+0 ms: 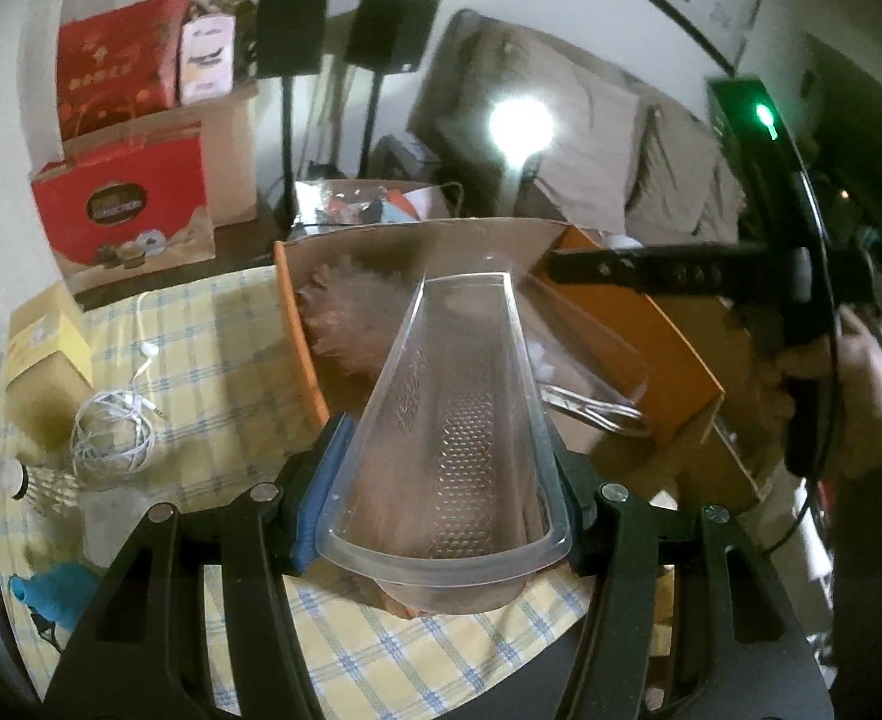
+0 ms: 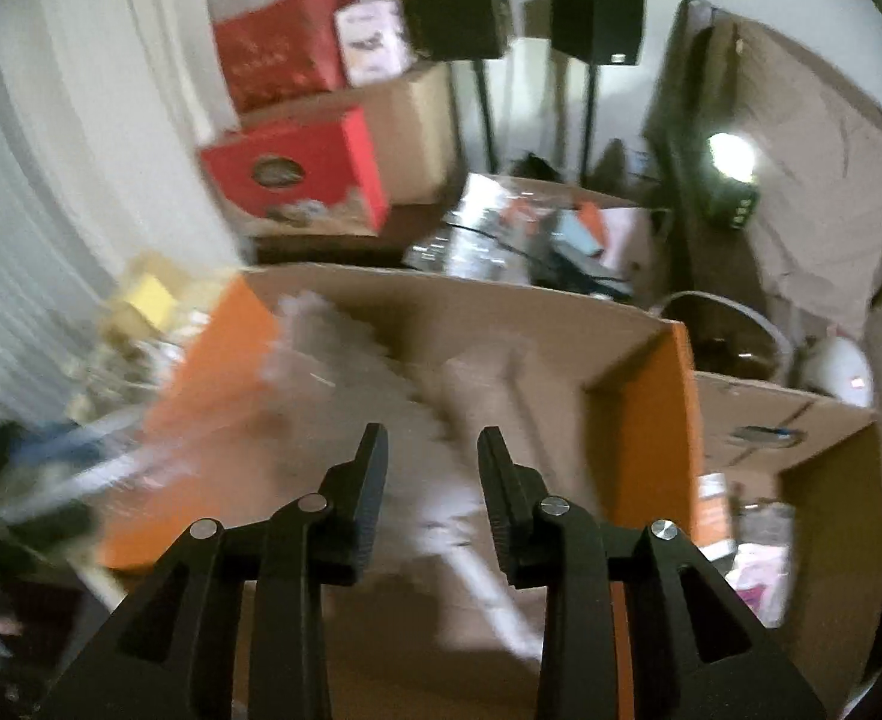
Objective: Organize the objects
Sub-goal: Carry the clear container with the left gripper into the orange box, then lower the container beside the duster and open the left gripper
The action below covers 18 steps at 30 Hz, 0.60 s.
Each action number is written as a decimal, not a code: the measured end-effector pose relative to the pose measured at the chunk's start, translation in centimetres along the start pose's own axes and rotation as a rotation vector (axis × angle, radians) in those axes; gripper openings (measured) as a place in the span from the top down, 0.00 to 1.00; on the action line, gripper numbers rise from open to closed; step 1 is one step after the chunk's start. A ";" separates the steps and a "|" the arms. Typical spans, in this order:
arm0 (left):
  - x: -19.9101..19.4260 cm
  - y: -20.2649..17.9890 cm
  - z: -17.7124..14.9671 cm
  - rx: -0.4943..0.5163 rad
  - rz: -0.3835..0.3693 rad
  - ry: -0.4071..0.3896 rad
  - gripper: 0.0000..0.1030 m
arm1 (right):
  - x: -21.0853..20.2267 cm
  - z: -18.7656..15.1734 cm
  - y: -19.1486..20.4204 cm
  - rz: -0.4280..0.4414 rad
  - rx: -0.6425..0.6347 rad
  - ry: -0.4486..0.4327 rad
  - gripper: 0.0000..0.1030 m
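Left wrist view: my left tongs (image 1: 441, 480) grip a clear plastic tray (image 1: 450, 420) by its near end, its far end reaching over the orange-edged cardboard box (image 1: 300, 324) on the checked table (image 1: 225, 360). Right wrist view: my right tongs (image 2: 432, 462) stand parted and empty above the same box (image 2: 678, 420). To seat the tray well, I judge, lower it level into the box before letting go, clear of the earphone cable (image 1: 114, 429) at left.

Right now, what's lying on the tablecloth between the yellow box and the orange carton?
A coiled white earphone cable lies on checked cloth between the yellow box and the orange carton, in the left wrist view.
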<state>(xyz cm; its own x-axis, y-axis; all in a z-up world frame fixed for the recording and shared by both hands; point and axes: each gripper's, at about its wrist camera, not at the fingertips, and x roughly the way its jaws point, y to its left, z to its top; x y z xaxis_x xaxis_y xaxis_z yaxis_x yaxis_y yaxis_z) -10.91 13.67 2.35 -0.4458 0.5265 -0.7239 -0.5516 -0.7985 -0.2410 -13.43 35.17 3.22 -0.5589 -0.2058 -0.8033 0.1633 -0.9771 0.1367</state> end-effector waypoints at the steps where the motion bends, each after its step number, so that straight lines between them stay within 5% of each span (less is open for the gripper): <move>1: 0.0 -0.2 -0.1 0.010 -0.008 0.000 0.46 | -0.1 0.3 0.4 0.024 0.012 0.003 0.69; 14: -0.6 -2.9 -1.2 0.216 -0.042 -0.039 0.46 | 3.6 0.5 0.9 0.091 0.100 0.158 0.69; 18: -0.7 -4.0 -1.6 0.320 -0.040 -0.055 0.50 | 3.7 -0.3 0.7 0.067 0.078 0.179 0.84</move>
<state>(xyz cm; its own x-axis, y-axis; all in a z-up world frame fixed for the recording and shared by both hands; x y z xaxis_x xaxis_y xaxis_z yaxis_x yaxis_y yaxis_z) -7.24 16.06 2.80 -0.4519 0.5778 -0.6797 -0.7593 -0.6490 -0.0470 -15.12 33.69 0.16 -0.3944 -0.2640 -0.8802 0.1281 -0.9643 0.2318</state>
